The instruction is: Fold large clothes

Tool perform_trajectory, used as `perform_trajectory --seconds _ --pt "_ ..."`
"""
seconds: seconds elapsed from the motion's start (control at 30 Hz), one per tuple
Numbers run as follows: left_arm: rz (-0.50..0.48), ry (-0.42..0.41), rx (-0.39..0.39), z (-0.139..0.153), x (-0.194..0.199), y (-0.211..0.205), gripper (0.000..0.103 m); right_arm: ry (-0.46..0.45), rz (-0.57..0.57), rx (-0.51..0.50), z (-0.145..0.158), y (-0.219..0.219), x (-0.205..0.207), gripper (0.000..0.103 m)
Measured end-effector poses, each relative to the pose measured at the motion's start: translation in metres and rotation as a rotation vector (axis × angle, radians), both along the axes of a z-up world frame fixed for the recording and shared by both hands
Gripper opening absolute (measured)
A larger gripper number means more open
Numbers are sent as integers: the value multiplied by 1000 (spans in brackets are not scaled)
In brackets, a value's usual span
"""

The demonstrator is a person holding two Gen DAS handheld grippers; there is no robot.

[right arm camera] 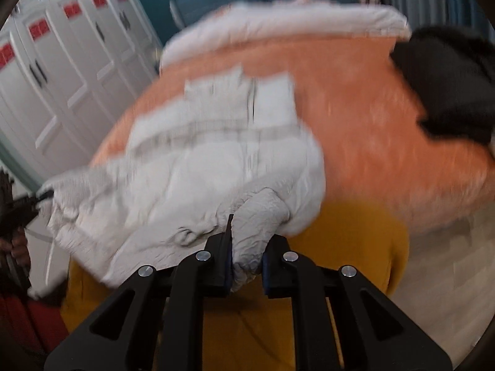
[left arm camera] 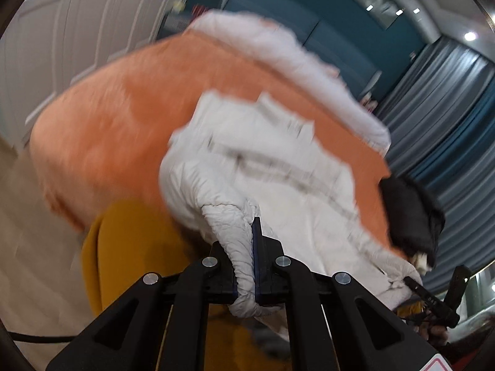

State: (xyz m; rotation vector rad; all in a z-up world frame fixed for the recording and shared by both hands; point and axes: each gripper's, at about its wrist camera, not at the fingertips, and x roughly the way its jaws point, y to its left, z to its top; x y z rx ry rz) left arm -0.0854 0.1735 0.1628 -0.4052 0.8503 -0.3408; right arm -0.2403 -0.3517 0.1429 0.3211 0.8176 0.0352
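A large white garment with faint dark seam lines lies spread on an orange bed cover; it also shows in the right wrist view. My left gripper is shut on a bunched corner of the garment. My right gripper is shut on another bunched corner of it. Each gripper shows at the edge of the other's view, the right one in the left wrist view and the left one in the right wrist view. Both views are motion-blurred.
A mustard-yellow cloth lies at the bed's near edge under the grippers. A black garment sits on the right part of the bed. A white duvet lies along the far side. White cupboards stand left; grey curtains hang right.
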Motion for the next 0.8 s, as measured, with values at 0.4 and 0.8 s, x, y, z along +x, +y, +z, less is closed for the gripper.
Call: perform_trajectory --seconds 0.4,0.8 --pt "104 -208 -78 35 84 -13 4 -328 -120 17 41 -10 82 12" --pt "178 -294 0 28 190 -50 6 -385 -206 57 31 -30 192 13"
